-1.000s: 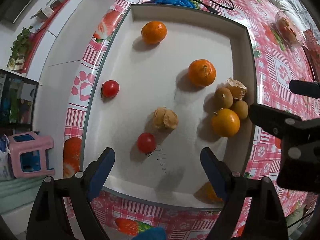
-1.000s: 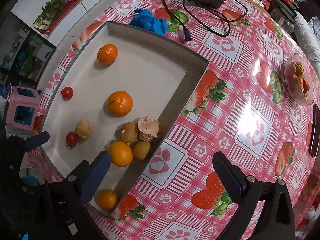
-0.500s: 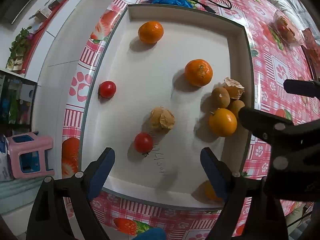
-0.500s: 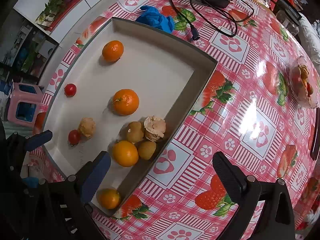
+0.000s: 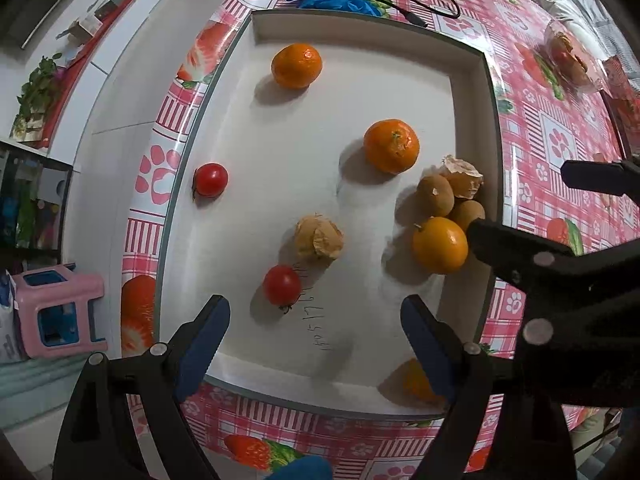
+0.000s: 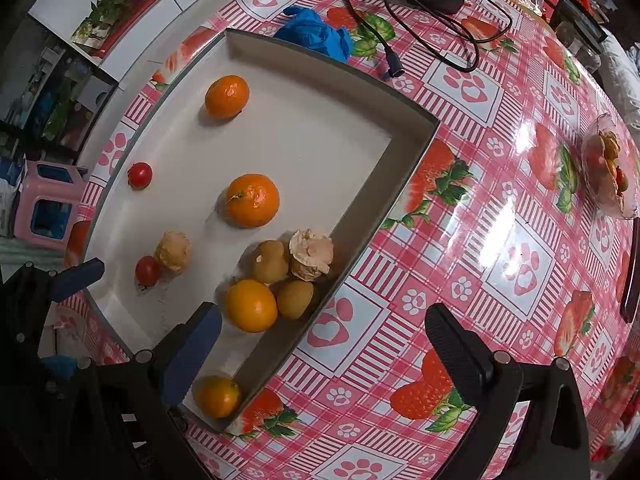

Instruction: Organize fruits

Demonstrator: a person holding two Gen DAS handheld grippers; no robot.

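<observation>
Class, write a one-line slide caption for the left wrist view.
Open left hand-held gripper hangs over a white tray of oranges and small tomatoes.

Bright overhead light is reflected as white glare on the glossy tablecloth [image 6: 500, 236], soft shadows are cast beside the fruits, and edges are bent by fisheye distortion.

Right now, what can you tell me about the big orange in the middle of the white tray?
The mandarin orange is round, bright orange, with dimpled glossy peel and a small green stem stub showing. It looks whole and unpeeled. It sits on the floor of the white tray, apart from the other fruit, with the brown kiwis nearest. Nothing touches it but the tray, and neither gripper is on it.
</observation>
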